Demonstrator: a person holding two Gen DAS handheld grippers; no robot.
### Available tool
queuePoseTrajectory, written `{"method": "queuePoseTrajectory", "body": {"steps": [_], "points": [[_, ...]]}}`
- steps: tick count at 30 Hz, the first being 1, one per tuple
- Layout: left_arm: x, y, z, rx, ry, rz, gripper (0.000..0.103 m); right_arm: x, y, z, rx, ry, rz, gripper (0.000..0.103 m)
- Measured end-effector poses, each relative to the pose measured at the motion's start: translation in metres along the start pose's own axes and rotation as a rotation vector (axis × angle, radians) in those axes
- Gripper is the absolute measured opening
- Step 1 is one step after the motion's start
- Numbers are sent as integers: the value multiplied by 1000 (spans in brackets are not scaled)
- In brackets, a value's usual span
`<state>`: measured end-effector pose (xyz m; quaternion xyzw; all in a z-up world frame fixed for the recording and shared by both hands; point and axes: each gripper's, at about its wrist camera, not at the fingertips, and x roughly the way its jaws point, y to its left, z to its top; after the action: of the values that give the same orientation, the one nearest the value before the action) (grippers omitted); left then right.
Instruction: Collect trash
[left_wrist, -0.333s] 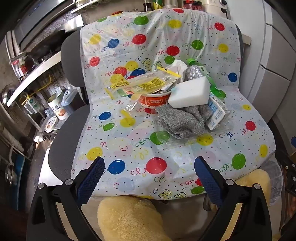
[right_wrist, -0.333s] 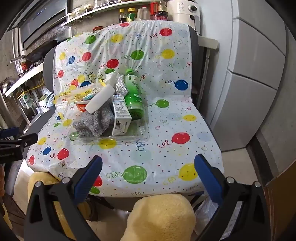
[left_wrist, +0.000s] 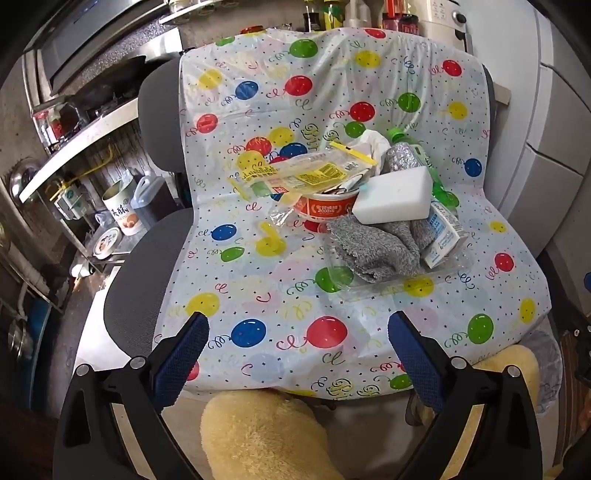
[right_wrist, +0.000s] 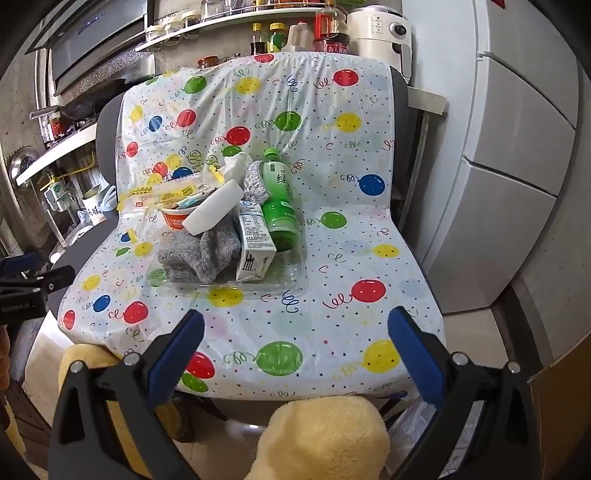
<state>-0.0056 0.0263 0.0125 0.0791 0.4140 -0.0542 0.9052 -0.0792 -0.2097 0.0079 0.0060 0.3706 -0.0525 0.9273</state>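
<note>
Hovering off the chair's front edge, the left gripper and right gripper stand fully open and empty, short of the trash pile mid-seat.

Cup contents hidden — wrapper (yellow) covers its mouth.

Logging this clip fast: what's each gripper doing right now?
Left gripper: open, holding nothing.
Right gripper: open, holding nothing.
</note>
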Motion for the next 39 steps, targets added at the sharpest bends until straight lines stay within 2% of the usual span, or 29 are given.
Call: {"method": "queuePoseTrajectory", "body": {"steps": [2,15,25,33,39], "points": [[-3,3,-1,-4,-7,-5,96,1,9,3,-7,2,-3,97],[-8,1,2,5,-16,-1,96,0,8,2,-5,-8,1,97],[3,-5,5,13,0,-24,96,14,3,-1,1,7,-11,97],[20,-20,12,35,27,-49,96,32,1,-6,-7,16,20,97],[29,-30,15,32,11,-74,96,45,-5,-7,-8,11,36,97]]}}
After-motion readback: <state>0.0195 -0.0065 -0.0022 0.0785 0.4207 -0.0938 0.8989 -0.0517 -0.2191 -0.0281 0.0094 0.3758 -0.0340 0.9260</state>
